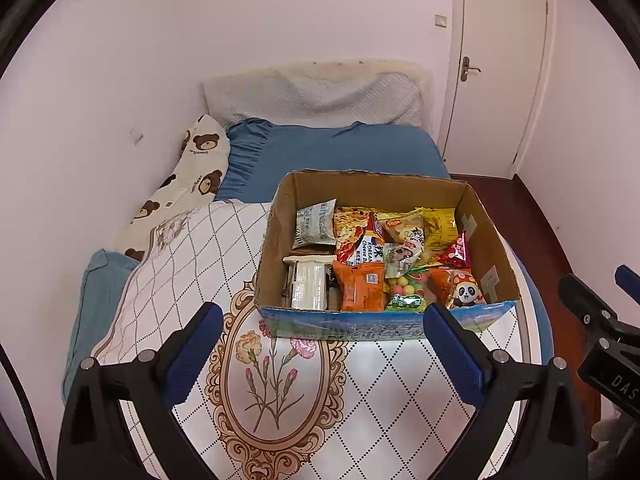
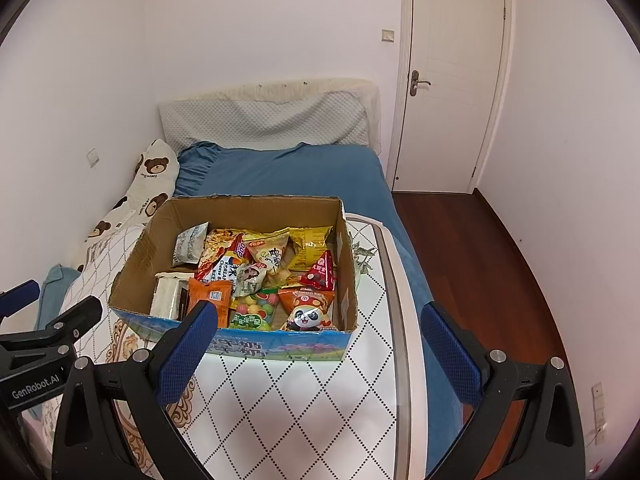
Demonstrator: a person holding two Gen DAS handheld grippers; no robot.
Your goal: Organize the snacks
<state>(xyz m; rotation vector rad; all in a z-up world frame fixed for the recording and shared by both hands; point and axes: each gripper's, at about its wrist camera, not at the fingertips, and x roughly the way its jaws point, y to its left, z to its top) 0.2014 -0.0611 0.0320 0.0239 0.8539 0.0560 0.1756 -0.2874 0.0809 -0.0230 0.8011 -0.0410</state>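
Observation:
An open cardboard box [image 1: 490, 236] [image 2: 136, 258] sits on a patterned white table top and holds several snack packets. Among them are an orange packet [image 1: 358, 286] [image 2: 210, 294], a panda packet [image 1: 464, 290] [image 2: 306, 312], a red triangular packet [image 1: 458, 252] [image 2: 322, 272], a bag of coloured candy balls [image 1: 406, 290] [image 2: 256, 310] and a white packet [image 1: 308, 284] [image 2: 168, 294]. My left gripper [image 1: 322, 354] is open and empty, just in front of the box. My right gripper [image 2: 320, 354] is open and empty, in front of the box's right corner.
The table [image 1: 400, 384] [image 2: 316, 392] stands against a bed with a blue sheet [image 1: 340, 148] [image 2: 296, 170] and a bear-print pillow [image 1: 200, 156]. A white door [image 2: 452, 80] and dark wooden floor [image 2: 480, 248] lie to the right.

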